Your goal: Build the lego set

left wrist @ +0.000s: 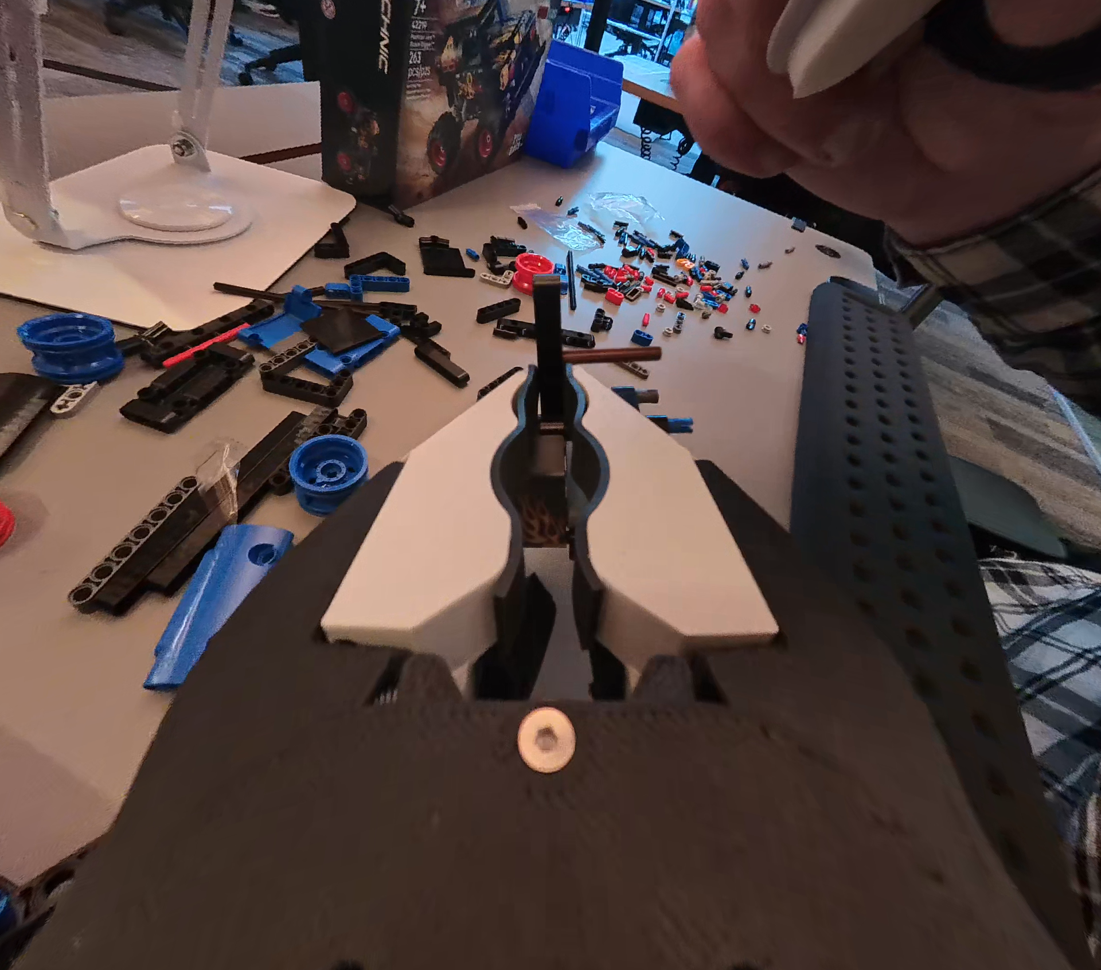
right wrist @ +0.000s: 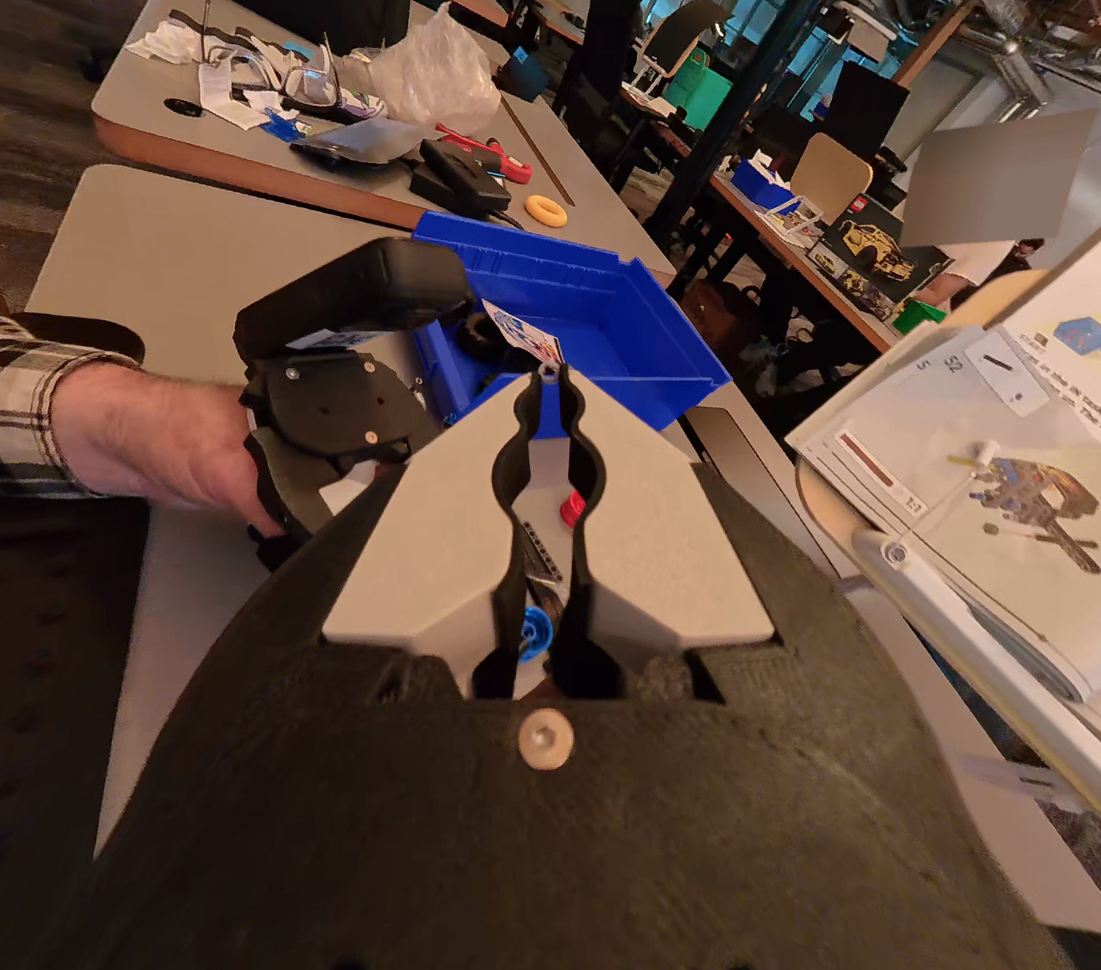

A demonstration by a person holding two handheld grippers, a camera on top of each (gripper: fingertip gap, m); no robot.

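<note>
My left gripper [left wrist: 549, 375] is shut on a black lego assembly [left wrist: 547, 334] that stands up out of the fingertips, with a brown axle [left wrist: 619, 354] sticking out to its right. It is held above the grey table [left wrist: 381, 465] with loose black, blue and red lego parts [left wrist: 655, 280]. My right gripper [right wrist: 549, 375] is shut on a small light grey lego piece [right wrist: 548, 373] pinched at its tips. The right wrist view shows the left gripper [right wrist: 345, 381] in a hand at the left. The hand holding the right gripper [left wrist: 864, 66] shows at the left wrist view's top right.
The lego box [left wrist: 429, 60] stands at the back, with a blue bin [right wrist: 596, 304] beside it. A white stand [left wrist: 149, 203] carries the open instruction booklet [right wrist: 983, 465]. Blue wheel rims [left wrist: 327, 471] and long black beams [left wrist: 155, 542] lie on the left. Another cluttered table [right wrist: 298, 107] stands behind. The left gripper's tips are roughly 15 cm from the right gripper's.
</note>
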